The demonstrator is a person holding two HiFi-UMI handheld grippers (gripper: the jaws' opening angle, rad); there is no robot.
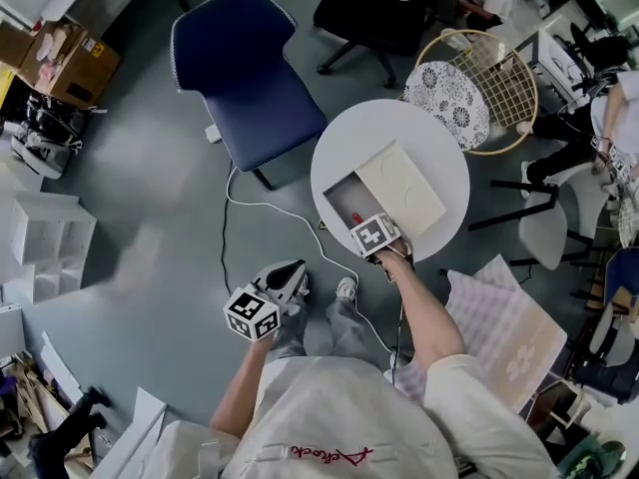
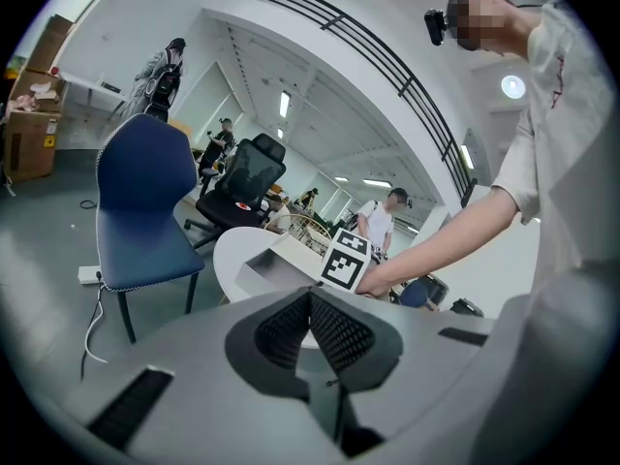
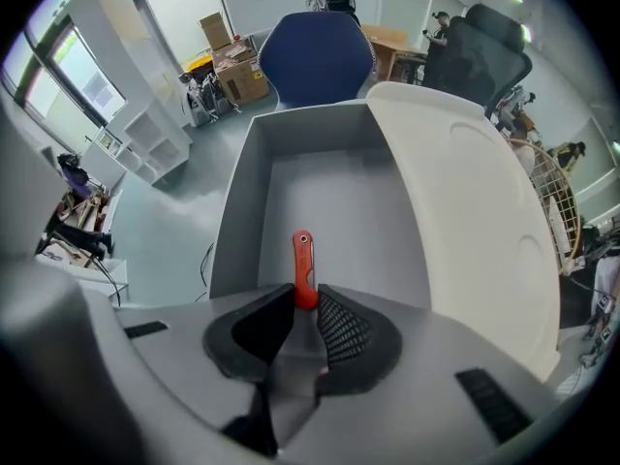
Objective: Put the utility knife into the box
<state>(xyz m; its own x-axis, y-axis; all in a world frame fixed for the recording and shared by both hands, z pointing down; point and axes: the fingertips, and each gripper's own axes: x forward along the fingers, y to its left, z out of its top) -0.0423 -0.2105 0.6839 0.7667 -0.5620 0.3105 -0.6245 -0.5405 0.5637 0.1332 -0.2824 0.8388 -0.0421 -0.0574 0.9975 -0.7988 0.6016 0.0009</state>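
The red utility knife stands upright between the pads of my right gripper, which is shut on its lower end. It hangs inside the open grey box, whose white lid lies folded back to the right. In the head view the box sits on a round white table, and my right gripper points down into it with a bit of the red knife showing. My left gripper is held low beside the person's legs, away from the table. Its jaws are shut with nothing between them.
A blue chair stands left of the table, a black office chair behind it, and a wire-frame chair to its right. A white cable runs across the floor. White shelving and cardboard boxes stand at the far left.
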